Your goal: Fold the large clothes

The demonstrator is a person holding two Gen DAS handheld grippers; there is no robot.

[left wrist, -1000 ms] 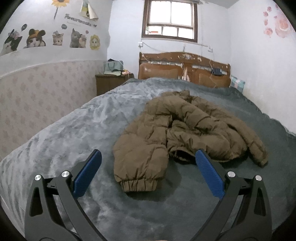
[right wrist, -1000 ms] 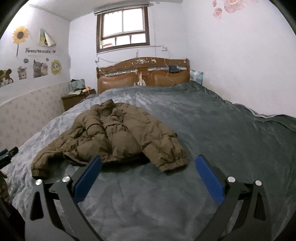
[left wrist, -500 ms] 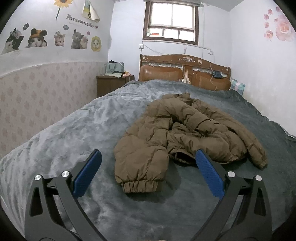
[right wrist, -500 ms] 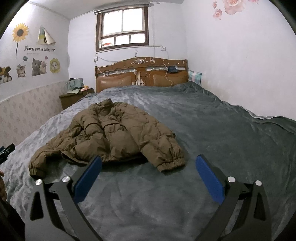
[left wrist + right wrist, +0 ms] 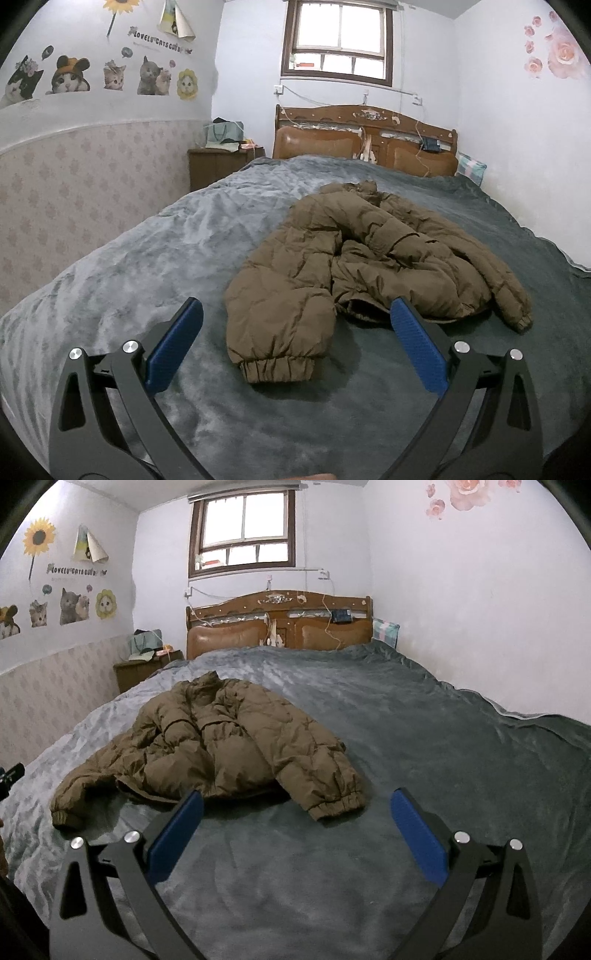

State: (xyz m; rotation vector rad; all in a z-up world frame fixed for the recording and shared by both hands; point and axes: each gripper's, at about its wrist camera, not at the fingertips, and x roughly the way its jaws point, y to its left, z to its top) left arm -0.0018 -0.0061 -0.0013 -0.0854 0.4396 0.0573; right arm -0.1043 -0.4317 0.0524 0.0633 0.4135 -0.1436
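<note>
A brown puffer jacket (image 5: 362,266) lies crumpled on the grey bed cover (image 5: 155,266), collar toward the headboard. In the left wrist view its near sleeve cuff (image 5: 277,369) lies between my open fingers. My left gripper (image 5: 295,347) is open and empty, held just short of that cuff. In the right wrist view the jacket (image 5: 221,746) lies left of centre, with one sleeve cuff (image 5: 338,805) ahead of my right gripper (image 5: 295,834), which is open and empty above the cover.
A wooden headboard (image 5: 364,138) stands at the far end of the bed. A nightstand (image 5: 219,164) with bags is at the far left. Walls close in on both sides. A small pillow (image 5: 386,633) lies at the far right corner.
Both views have shifted slightly, with the cameras tilting up a little. The jacket has not moved and both grippers stay open.
</note>
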